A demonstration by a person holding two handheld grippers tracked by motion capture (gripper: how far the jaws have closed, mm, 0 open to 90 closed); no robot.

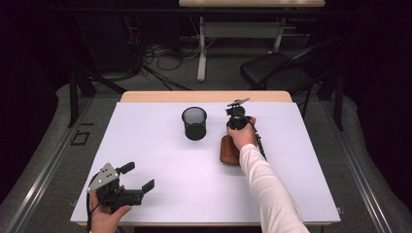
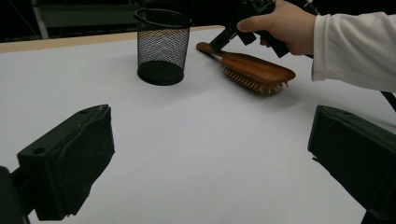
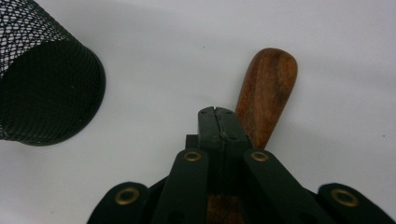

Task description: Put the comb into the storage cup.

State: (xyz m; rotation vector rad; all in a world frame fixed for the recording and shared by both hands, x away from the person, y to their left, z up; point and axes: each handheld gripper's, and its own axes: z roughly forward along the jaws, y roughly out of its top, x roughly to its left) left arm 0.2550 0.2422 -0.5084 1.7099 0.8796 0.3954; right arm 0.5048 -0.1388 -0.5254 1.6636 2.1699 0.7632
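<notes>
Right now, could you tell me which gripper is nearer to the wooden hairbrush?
The right gripper is nearer: it hangs directly over the hairbrush handle, jaws shut. The left gripper rests at the table's near left corner, well away from it.

A black folding chair [image 1: 277, 68] stands beyond the table [image 1: 160, 160].

I see a white sheet [image 1: 160, 160] covering the table, with a pale wood strip [image 1: 204, 96] showing along its far edge. Near that far edge stands a black cup [image 1: 194, 123] with a fine mesh pattern; light shows through the weave. Beside it lies a brush [image 1: 228, 150] of reddish-brown wood with a darker grain running along its handle and tan bristles. My left gripper [image 1: 141, 177] is matte black with a grey plate on top. My right gripper [image 1: 236, 114] is black too, with brass-coloured rivets. My sleeve [image 1: 269, 194] is white.
</notes>
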